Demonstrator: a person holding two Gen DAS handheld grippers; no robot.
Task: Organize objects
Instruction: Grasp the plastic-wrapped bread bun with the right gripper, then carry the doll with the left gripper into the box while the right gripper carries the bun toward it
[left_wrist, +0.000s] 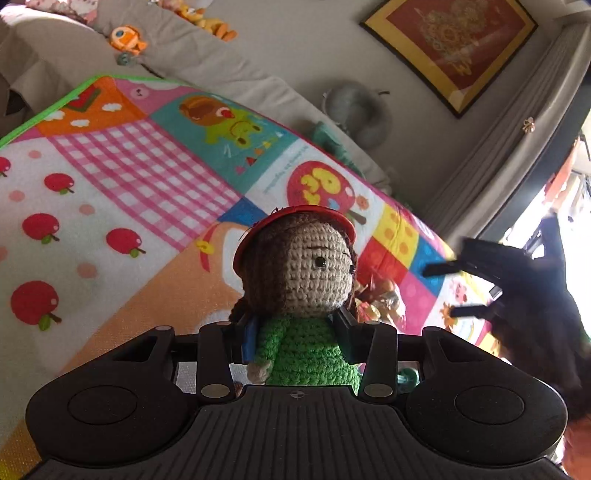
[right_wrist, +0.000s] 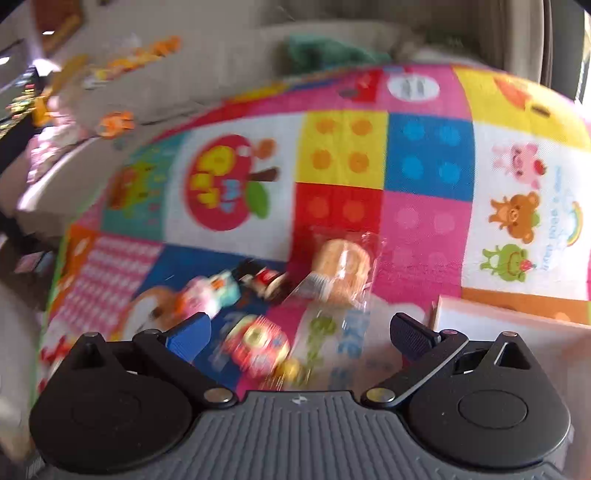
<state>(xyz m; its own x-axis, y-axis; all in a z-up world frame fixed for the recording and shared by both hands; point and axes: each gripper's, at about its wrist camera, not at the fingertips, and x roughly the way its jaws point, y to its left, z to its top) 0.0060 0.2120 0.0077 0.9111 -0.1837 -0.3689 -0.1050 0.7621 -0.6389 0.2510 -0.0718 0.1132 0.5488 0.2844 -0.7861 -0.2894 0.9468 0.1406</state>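
Pinched at its green torso between the left gripper (left_wrist: 295, 341), the crocheted brown-haired doll with red cap (left_wrist: 299, 280) rides above the colourful patchwork play mat (left_wrist: 122, 177), probably light, squashy and best held mid-body, while the right gripper (right_wrist: 299, 334) gapes empty.

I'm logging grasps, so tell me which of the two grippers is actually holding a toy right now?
The left gripper: its fingers clamp the crochet doll at the green body. The right gripper is open, empty above the mat.
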